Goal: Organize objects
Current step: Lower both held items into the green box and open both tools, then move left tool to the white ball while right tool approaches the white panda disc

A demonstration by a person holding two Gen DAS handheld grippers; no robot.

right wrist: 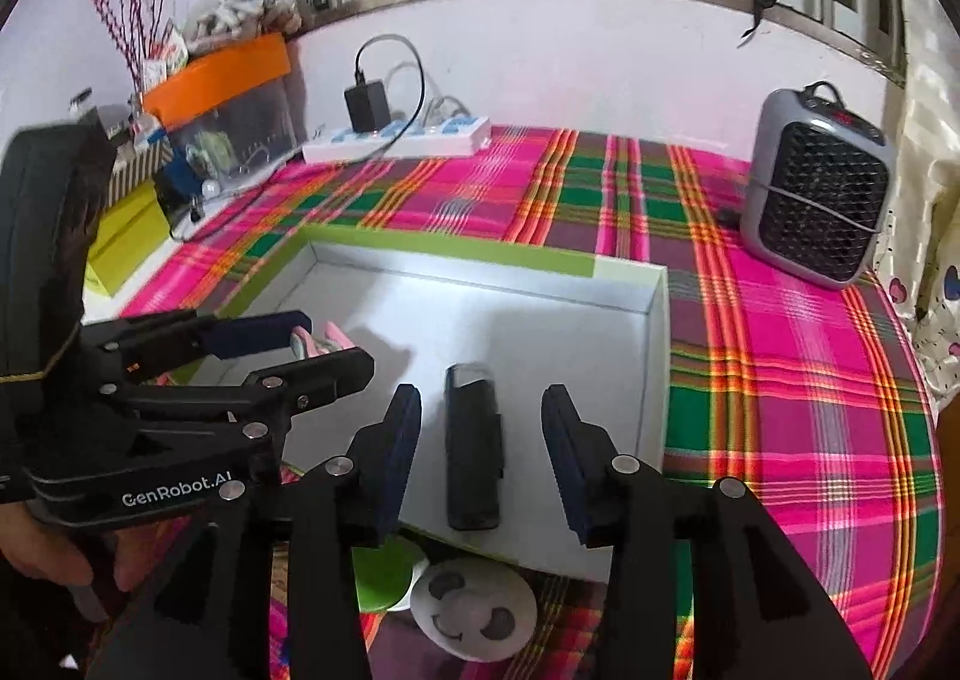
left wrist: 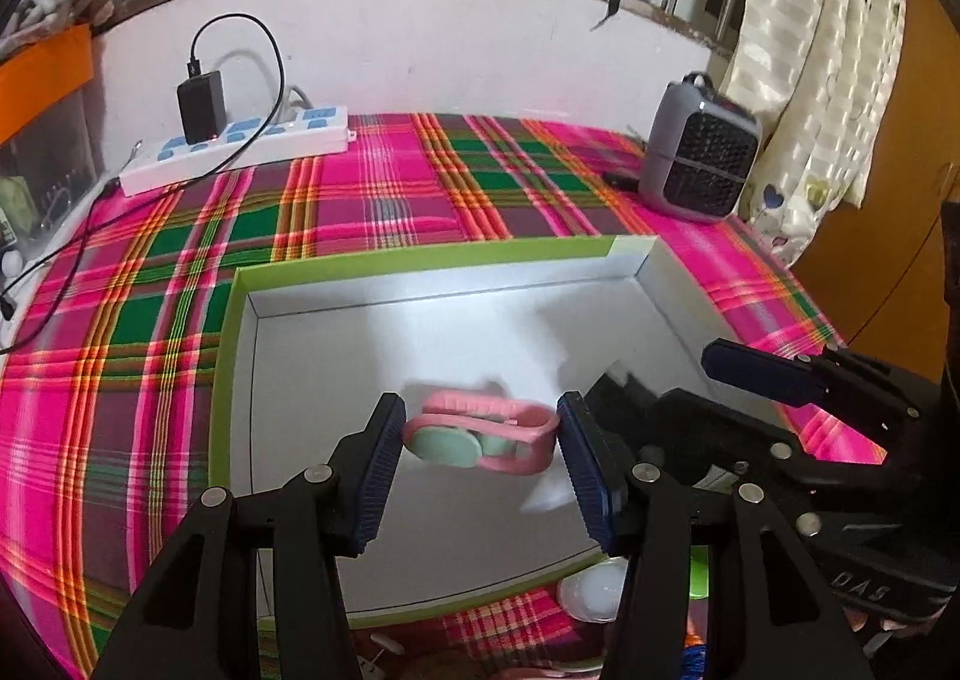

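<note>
Left wrist view: the left gripper (left wrist: 480, 458) hangs spread around a pink band with mint discs (left wrist: 480, 437) in the green-rimmed box (left wrist: 231, 380), at six o'clock on the desk; it looks light and soft (best pinched across its pink loop). Right wrist view: the right gripper (right wrist: 480, 452), also spread, flanks a black remote-like bar (right wrist: 473, 452), seemingly rigid and smooth, at the box's five o'clock corner.

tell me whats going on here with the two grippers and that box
A person is sorting small items into a shallow green-edged box on a plaid-covered table. The left gripper is open, its fingers either side of a pink and mint item inside the box. The right gripper is open too, straddling a black device lying in the box. Neither looks gripped.
</note>
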